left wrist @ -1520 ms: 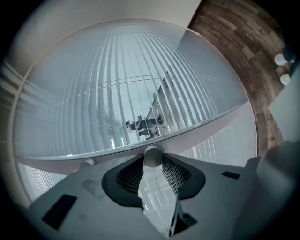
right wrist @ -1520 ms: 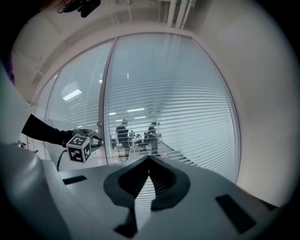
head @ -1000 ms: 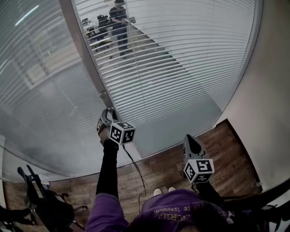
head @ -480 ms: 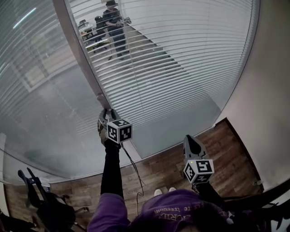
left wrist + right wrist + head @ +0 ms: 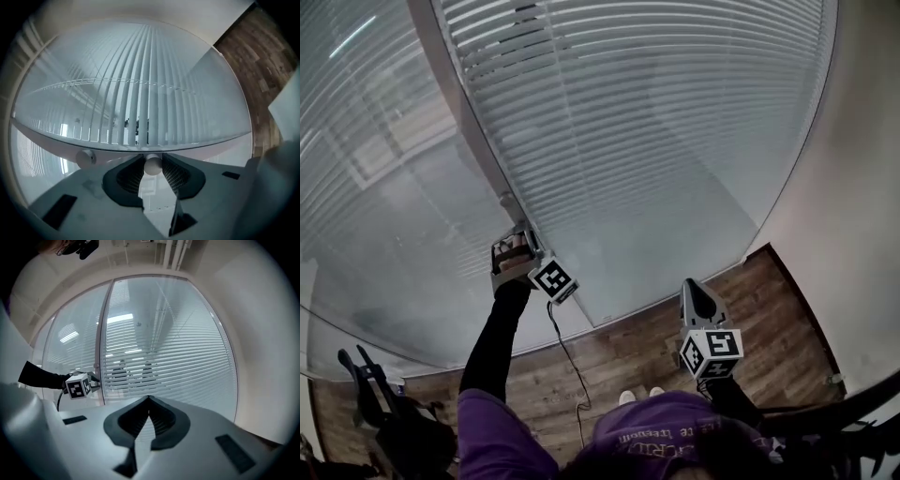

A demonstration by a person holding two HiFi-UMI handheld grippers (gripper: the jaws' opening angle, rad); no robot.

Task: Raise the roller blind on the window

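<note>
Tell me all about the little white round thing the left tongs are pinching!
The white knob is small, round and smooth, plastic by its look, its rounded end facing the camera. It sits at the pale window frame, just under the blind's slats. The left tongs are shut on it, one dark ribbed pad on each side.

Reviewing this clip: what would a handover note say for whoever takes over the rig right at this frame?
Left gripper: up at the window frame post, fingers shut on a small white knob.
Right gripper: held low near the person's body, fingers together, nothing between them.
Blind: down, its slats covering most of the pane to the right of the post.
Done: the knob is grasped.
Left: the whole raise; probably work the knob until the slats lift, then release.
</note>
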